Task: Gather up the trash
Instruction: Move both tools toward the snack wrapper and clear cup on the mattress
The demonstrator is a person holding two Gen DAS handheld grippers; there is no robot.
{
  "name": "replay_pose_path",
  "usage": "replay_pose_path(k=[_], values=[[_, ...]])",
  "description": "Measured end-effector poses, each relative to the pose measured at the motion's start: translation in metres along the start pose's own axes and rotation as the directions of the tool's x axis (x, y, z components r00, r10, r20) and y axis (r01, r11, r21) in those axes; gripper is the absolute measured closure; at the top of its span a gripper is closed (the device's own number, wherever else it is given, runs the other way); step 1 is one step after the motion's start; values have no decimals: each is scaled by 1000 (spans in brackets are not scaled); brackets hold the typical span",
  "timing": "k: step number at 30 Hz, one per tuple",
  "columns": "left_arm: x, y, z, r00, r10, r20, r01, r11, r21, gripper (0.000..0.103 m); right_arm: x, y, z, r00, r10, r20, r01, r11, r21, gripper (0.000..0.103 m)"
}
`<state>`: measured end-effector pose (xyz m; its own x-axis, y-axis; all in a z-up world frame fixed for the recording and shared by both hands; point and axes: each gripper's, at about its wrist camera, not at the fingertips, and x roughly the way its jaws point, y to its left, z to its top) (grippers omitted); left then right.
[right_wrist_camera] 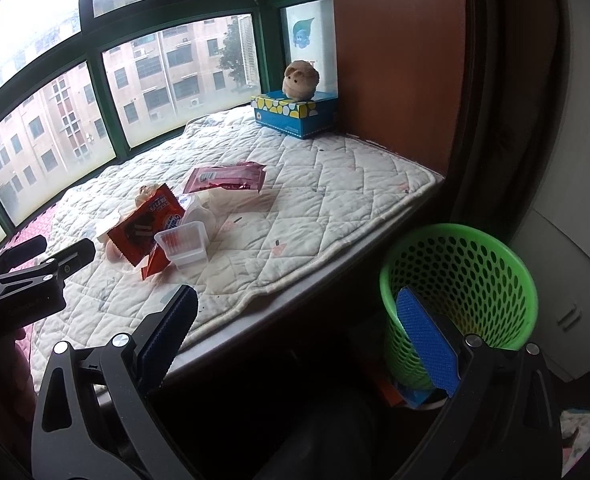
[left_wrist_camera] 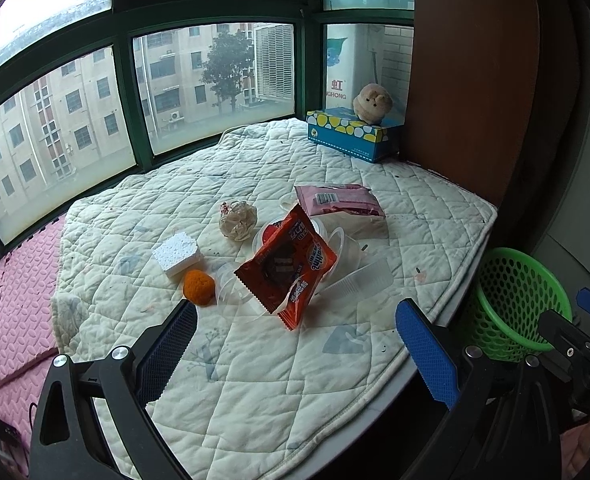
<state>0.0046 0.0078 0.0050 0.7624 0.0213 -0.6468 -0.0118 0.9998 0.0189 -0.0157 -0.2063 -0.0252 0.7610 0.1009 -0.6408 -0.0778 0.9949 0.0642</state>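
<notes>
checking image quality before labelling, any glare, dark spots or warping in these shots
Left wrist view: upper-left window panes blown out white, green window frame bowed by the fisheye. Right wrist view: same glare at top left, area under the quilted white mat nearly black.

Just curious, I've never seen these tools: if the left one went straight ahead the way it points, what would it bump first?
Probably the orange snack wrapper, propped on clear plastic cups ahead of the open left gripper; depth is uncertain.
</notes>
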Motion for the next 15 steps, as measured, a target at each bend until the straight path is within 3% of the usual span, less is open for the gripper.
replay_pose_path(k=[15], values=[[7, 4, 6, 1000, -1, -3, 1, 1000, -3, 7, 4, 2, 6, 1000, 3, 3, -3, 1000, -12, 4]])
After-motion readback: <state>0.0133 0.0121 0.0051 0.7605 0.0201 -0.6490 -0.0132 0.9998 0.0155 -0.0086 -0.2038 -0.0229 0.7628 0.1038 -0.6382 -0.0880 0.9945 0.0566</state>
